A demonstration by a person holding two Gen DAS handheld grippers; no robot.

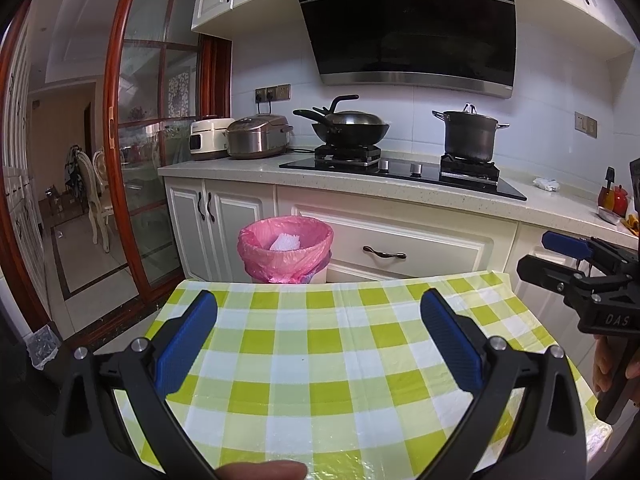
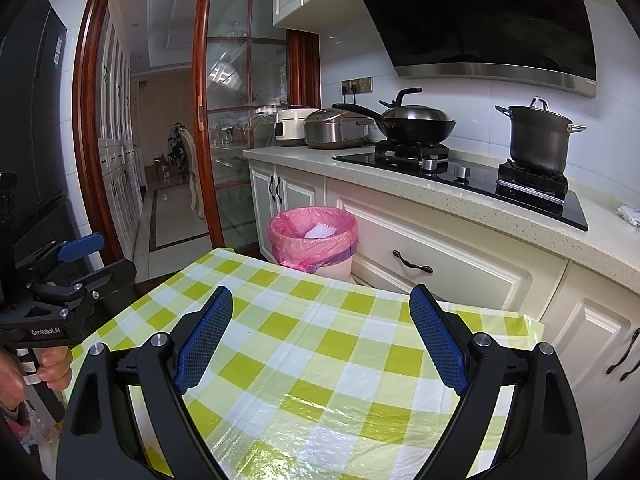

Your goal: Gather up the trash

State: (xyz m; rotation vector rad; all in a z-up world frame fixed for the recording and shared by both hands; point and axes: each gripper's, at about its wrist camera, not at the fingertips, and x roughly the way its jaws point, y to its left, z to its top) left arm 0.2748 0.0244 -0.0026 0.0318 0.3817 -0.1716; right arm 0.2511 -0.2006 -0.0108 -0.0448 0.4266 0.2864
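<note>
A white bin with a pink bag point(image 1: 286, 250) stands on the floor beyond the table's far edge, with white paper point(image 1: 285, 242) inside; it also shows in the right wrist view point(image 2: 313, 240). My left gripper point(image 1: 318, 308) is open and empty above the green checked tablecloth point(image 1: 320, 360). My right gripper point(image 2: 320, 304) is open and empty above the same cloth point(image 2: 320, 360). The right gripper also shows at the right edge of the left wrist view point(image 1: 556, 258), and the left gripper at the left edge of the right wrist view point(image 2: 96, 256). A crumpled white scrap point(image 1: 547, 184) lies on the counter.
White cabinets and a stone counter point(image 1: 360, 178) run behind the table, with a wok point(image 1: 352, 126), a pot point(image 1: 470, 136) and two cookers point(image 1: 256, 136). A glass sliding door point(image 1: 140, 160) is at left. Red jars point(image 1: 614, 198) stand at the counter's right.
</note>
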